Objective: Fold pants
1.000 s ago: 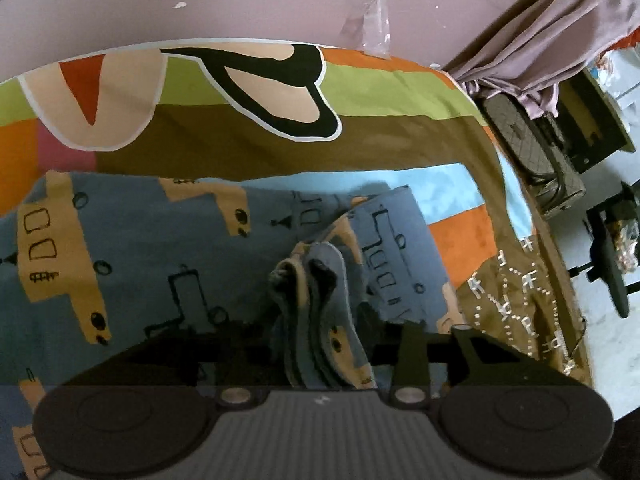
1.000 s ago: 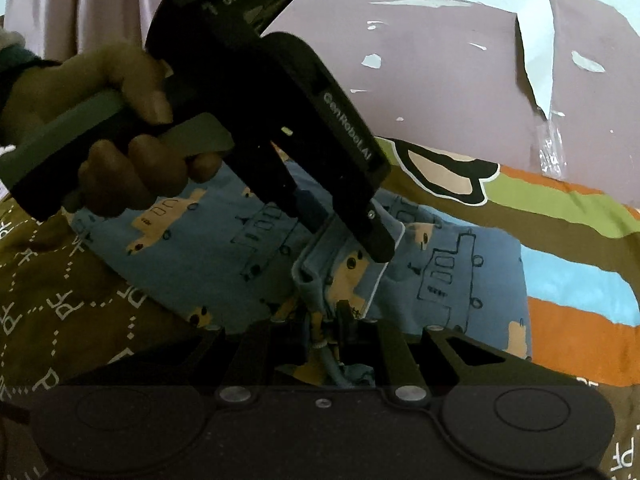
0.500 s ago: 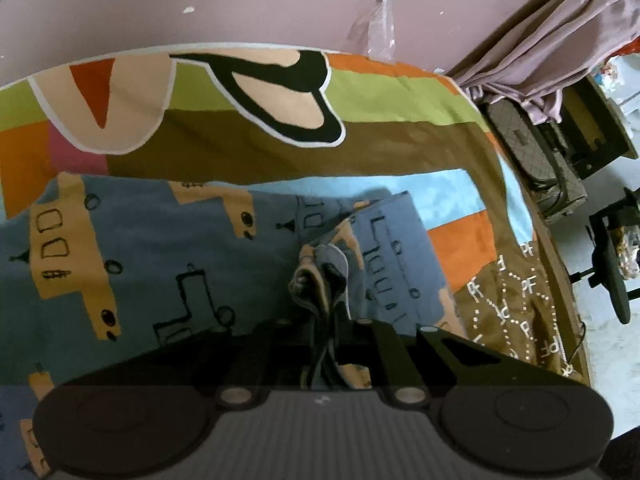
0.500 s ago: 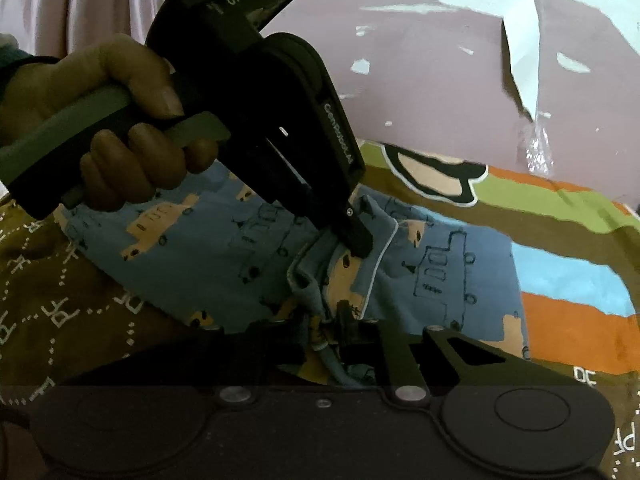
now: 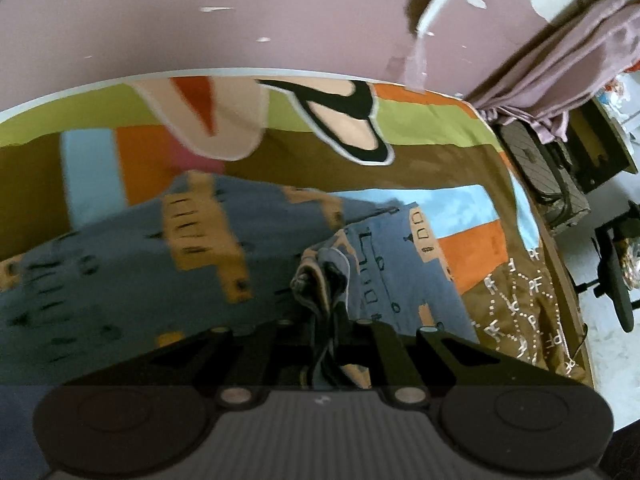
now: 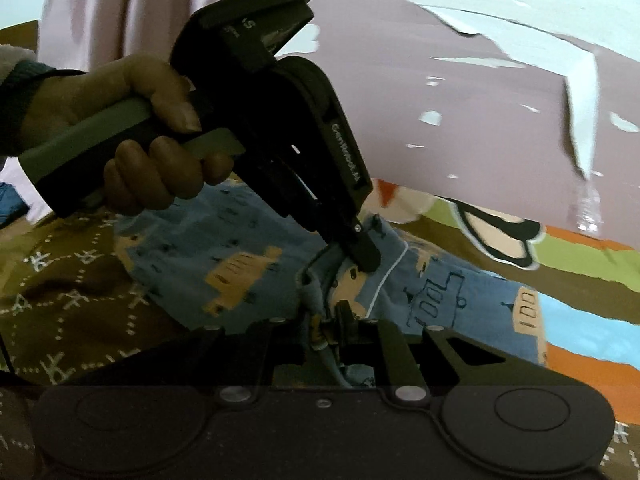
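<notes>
Both my grippers, left [image 5: 326, 322] and right [image 6: 332, 320], are now clamped on bunched edges of the blue car-print pants [image 6: 240, 268], lifted off the bedspread [image 5: 432, 132] since a second ago. Open bed lies ahead; its edge [image 5: 560, 280] drops off rightward.

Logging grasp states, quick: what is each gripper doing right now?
Left gripper: shut on a bunched fold of the blue printed pants.
Right gripper: shut on the pants' gathered edge, just below the left gripper's tip.
</notes>
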The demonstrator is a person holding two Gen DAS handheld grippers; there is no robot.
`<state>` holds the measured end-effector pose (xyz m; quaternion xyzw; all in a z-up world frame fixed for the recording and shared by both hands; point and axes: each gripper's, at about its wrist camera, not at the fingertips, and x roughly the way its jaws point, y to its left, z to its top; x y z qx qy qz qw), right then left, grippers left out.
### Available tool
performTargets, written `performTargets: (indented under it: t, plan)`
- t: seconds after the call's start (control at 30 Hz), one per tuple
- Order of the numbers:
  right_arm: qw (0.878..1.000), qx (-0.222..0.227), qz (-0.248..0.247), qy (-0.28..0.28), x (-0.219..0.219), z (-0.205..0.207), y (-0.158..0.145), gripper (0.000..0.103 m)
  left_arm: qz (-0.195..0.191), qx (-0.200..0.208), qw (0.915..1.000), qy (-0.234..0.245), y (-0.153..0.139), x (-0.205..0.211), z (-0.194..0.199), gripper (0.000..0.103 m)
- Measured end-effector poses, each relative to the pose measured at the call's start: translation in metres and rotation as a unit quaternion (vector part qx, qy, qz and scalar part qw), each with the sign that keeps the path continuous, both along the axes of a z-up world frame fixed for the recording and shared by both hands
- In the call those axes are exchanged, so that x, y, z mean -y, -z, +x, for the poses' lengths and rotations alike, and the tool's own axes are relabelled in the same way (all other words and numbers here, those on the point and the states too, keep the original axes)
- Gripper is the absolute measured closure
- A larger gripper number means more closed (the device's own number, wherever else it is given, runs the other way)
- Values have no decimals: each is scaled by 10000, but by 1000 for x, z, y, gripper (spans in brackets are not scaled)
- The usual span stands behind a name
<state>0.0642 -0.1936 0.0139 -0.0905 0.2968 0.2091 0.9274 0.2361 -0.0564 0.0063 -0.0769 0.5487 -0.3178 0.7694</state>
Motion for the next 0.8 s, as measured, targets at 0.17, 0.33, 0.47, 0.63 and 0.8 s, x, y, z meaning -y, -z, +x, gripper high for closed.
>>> performTargets:
  t: [0.17, 0.33, 0.47, 0.63, 0.8]
  plan:
    - [9995, -152, -169, -239, -28, 5, 8, 89, -236, -280, 9990, -248, 16, -32, 5, 94]
    - [9983, -512, -172, -229, -32, 11, 23, 80, -267, -475, 9973, -494, 38, -43, 7, 78]
    - [9986, -297, 163, -401, -13, 1, 17, 47, -44, 53, 9991, -421, 23, -43, -8, 41]
    - [9998, 169, 94, -23, 28, -10, 11, 24, 219, 799, 9944, -660, 3, -54, -42, 37]
    - [9966, 500, -497, 416, 62, -6, 13, 10, -248, 750, 9936, -809, 4, -60, -71, 40]
